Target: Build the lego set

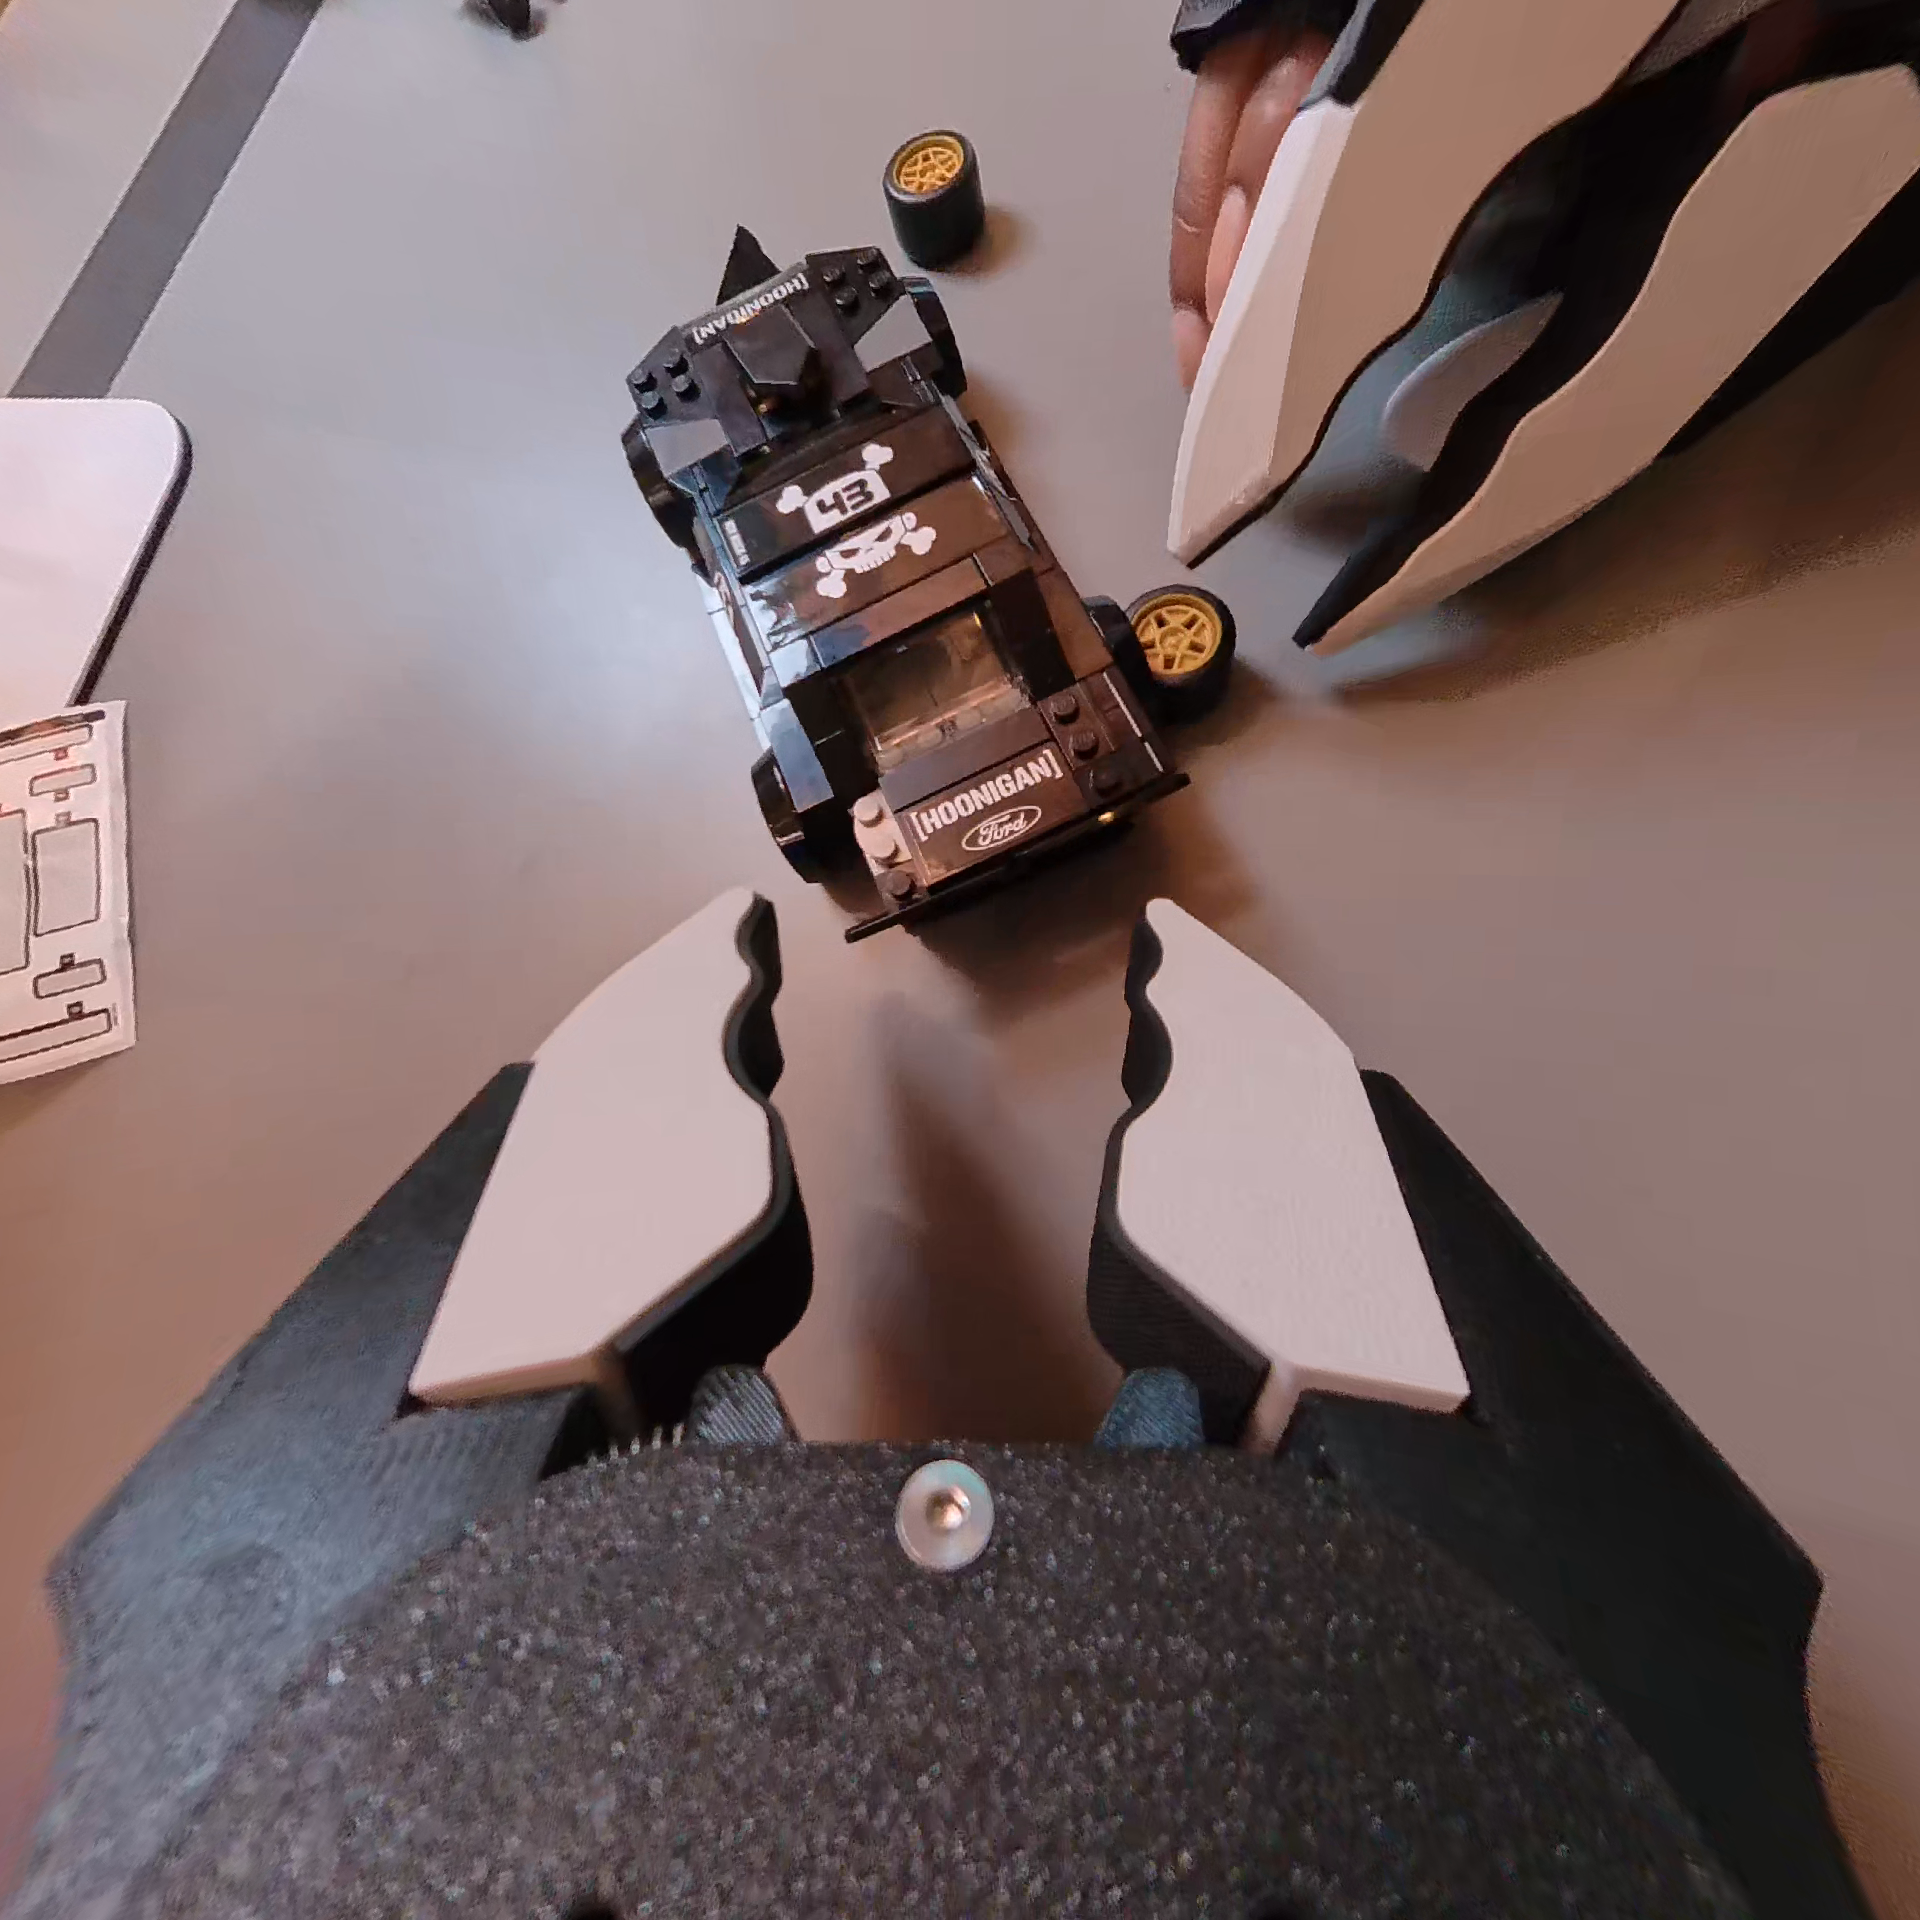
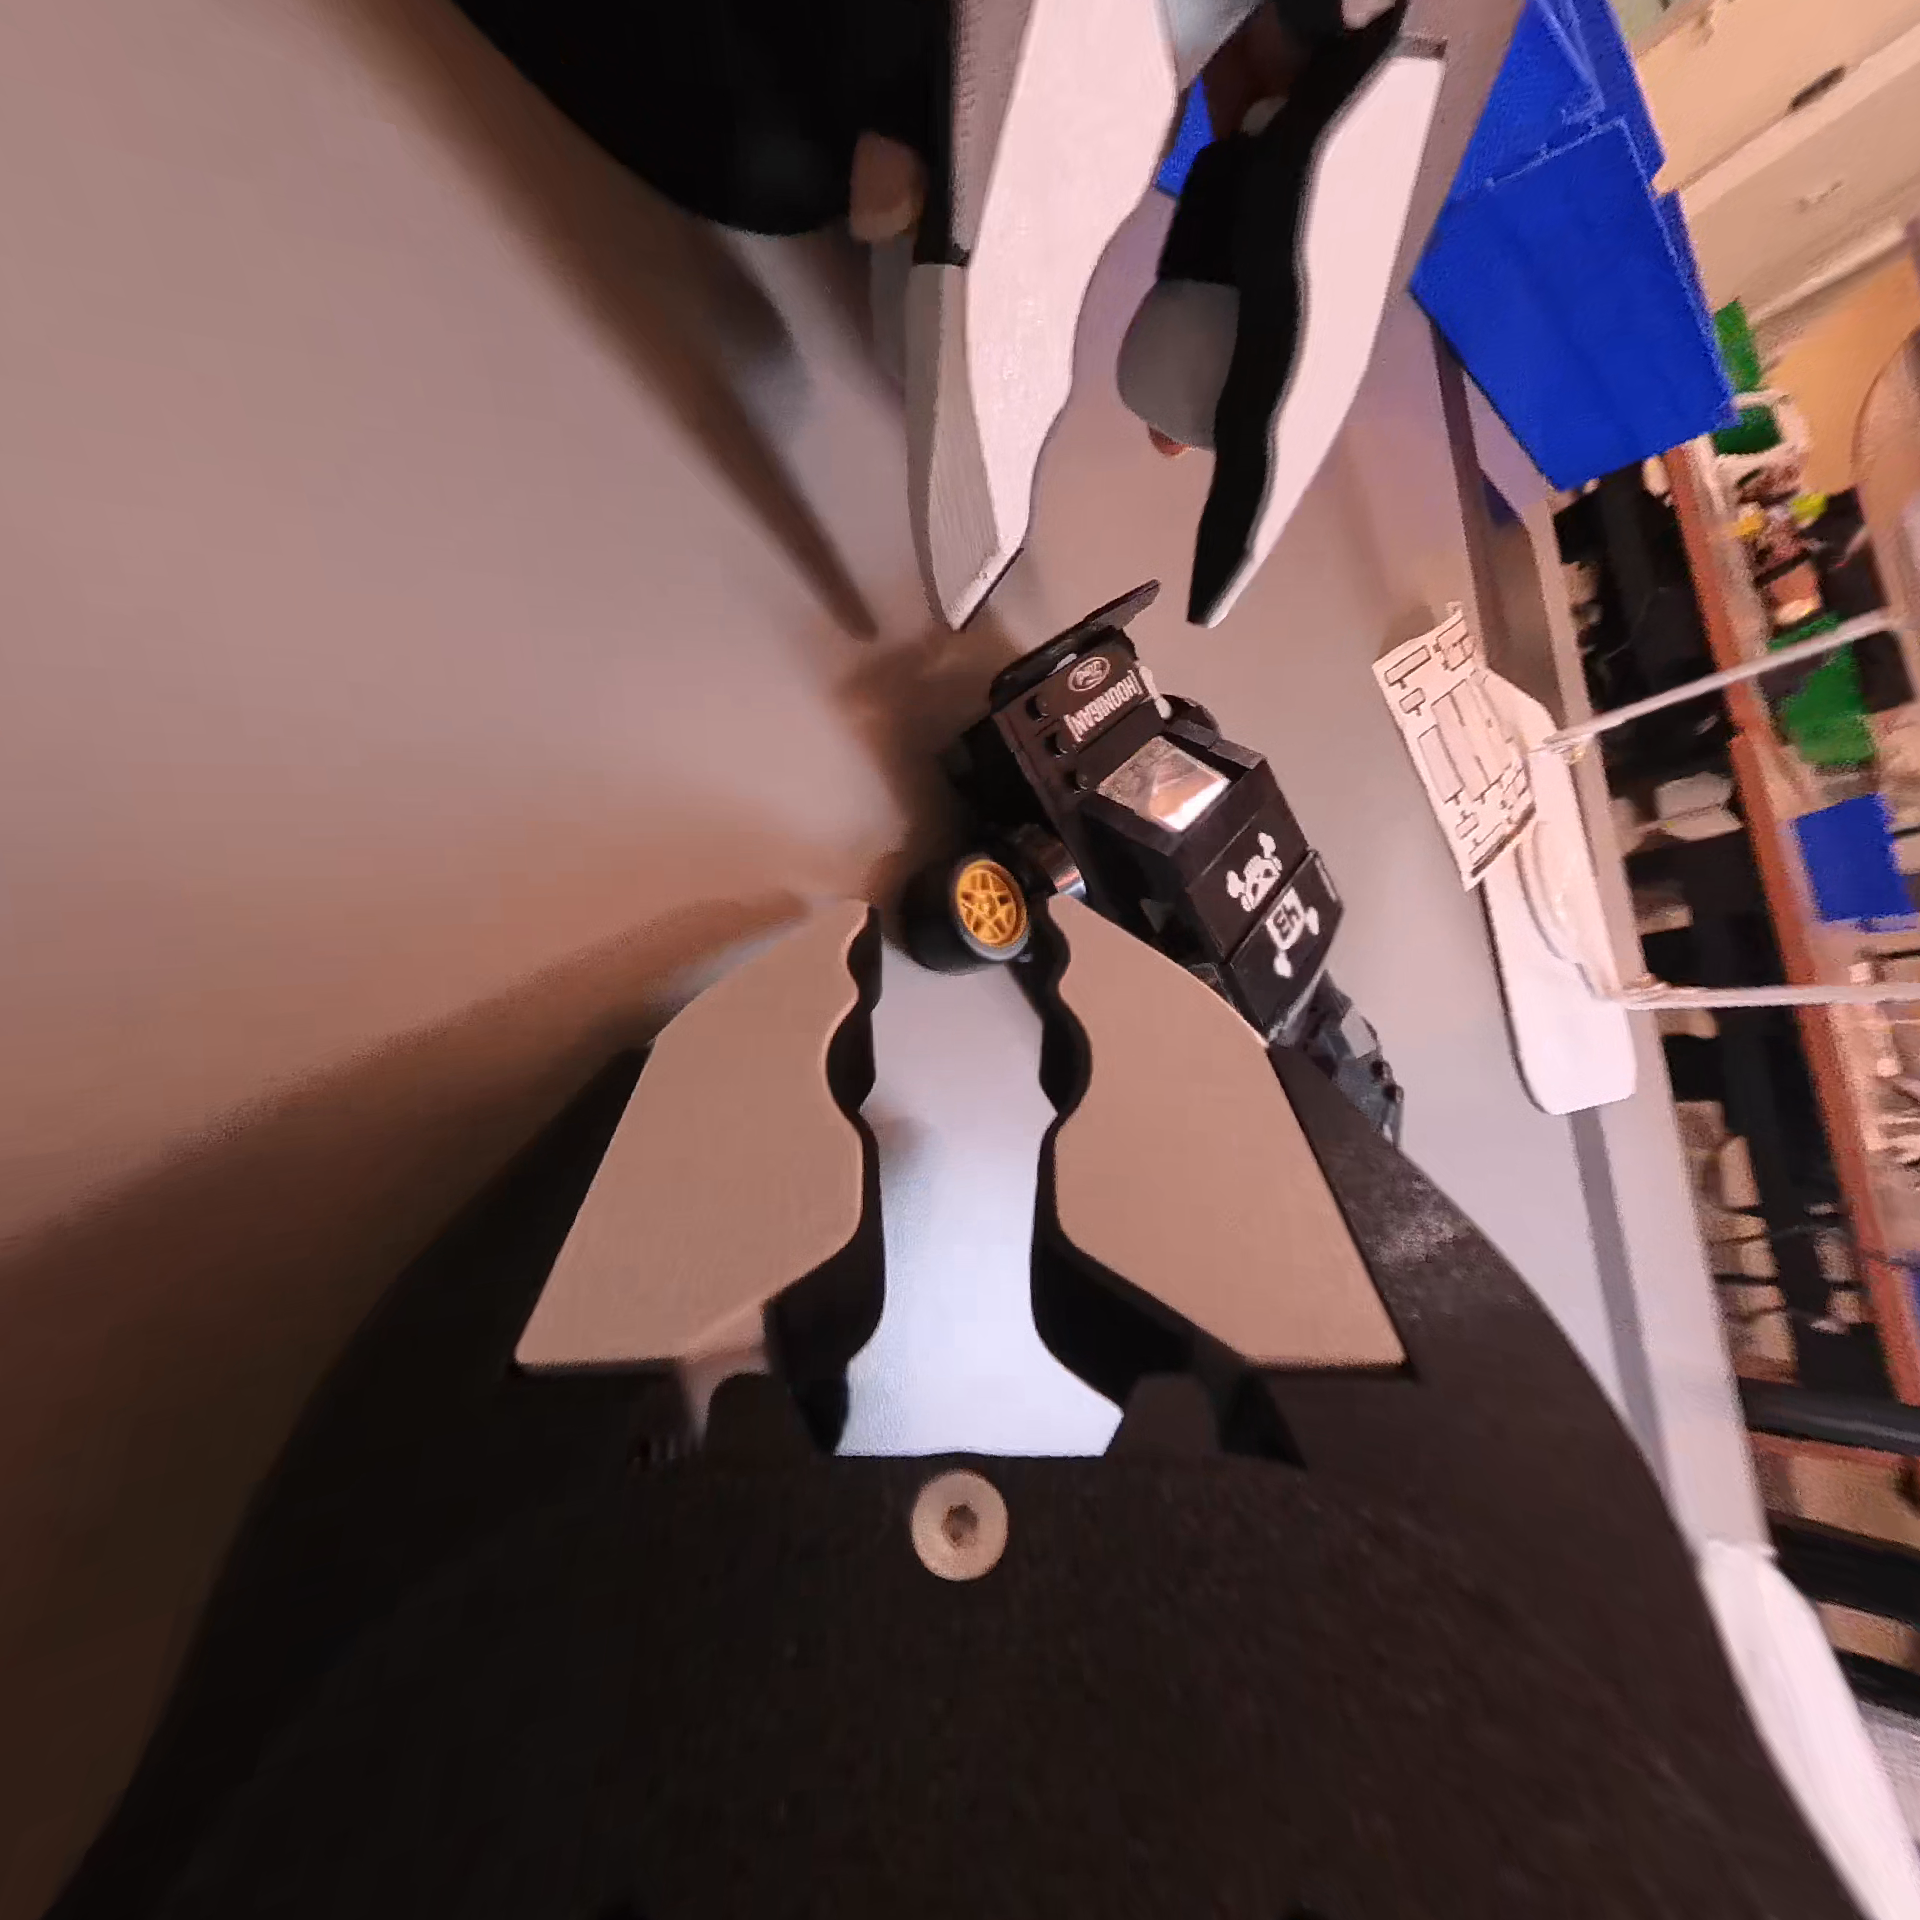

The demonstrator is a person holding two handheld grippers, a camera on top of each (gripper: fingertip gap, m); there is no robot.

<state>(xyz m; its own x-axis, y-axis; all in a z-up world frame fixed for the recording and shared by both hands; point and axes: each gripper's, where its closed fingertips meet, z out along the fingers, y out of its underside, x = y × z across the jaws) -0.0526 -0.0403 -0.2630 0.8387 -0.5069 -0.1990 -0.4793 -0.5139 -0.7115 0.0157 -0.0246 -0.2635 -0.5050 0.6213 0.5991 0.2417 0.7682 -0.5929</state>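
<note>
A black Lego car [image 1: 883, 623] with white skull stickers lies on the grey table [image 1: 416, 312]. It also shows in the right wrist view [image 2: 1174, 821]. A black wheel with a gold rim [image 1: 1184, 644] sits against the car's right side; I cannot tell if it is attached. A second loose wheel [image 1: 935, 197] stands beyond the car. My left gripper [image 1: 956, 925] is open and empty, just short of the car's near bumper. My right gripper [image 2: 961, 925] is open, its tips right at the side wheel [image 2: 971, 914]. It also shows in the left wrist view [image 1: 1247, 597].
A sticker sheet [image 1: 62, 894] and a white flat object [image 1: 73, 520] lie at the table's left edge. A person's hand [image 1: 1216, 208] holds the right gripper. Blue bins [image 2: 1558, 260] and cluttered shelves [image 2: 1818, 1039] stand past the table. The grippers' ends are close to 8 centimeters from one another.
</note>
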